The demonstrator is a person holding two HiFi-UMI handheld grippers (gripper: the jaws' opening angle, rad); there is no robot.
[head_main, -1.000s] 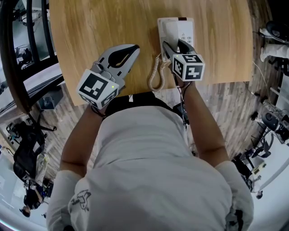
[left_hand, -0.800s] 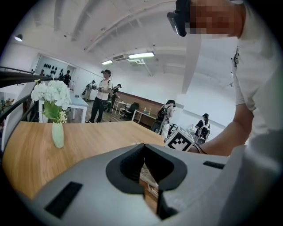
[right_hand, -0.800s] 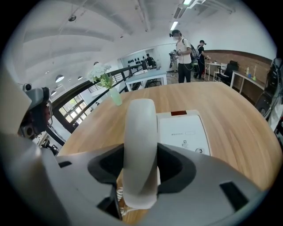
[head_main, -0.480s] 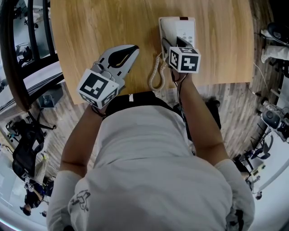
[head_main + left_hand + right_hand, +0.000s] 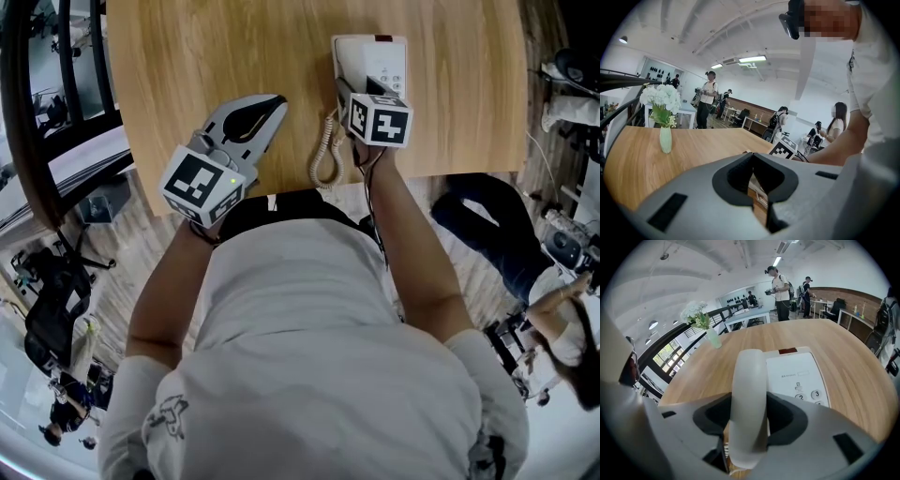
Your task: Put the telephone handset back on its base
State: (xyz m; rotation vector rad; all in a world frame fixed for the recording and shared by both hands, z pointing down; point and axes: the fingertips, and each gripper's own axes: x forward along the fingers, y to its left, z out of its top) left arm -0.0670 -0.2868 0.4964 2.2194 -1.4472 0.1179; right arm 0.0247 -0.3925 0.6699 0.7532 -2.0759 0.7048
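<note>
A round-edged wooden table (image 5: pixel 187 75) is seen from above, with a person in a pale shirt (image 5: pixel 300 356) standing at its near edge and a gripper held in each hand. At the far right of the table a white telephone base (image 5: pixel 384 61) is set, its number keys showing on the right half of its top.

The white handset (image 5: pixel 747 399) is pinched between the jaws of the right gripper (image 5: pixel 366 92), the pads pressed against its two sides. It is held lengthwise along the left side of the base, over the cradle; whether it is fully seated there cannot be told. From the near end of the telephone a coiled cord (image 5: pixel 324 150) is looped down over the table towards the edge.

The left gripper (image 5: pixel 246 117) is held low over the table, well to the left of the telephone. Its jaws are drawn together with nothing between them – only a thin slit is left.

Further off on the table a small vase of white flowers (image 5: pixel 664 138) is stood upright.
</note>
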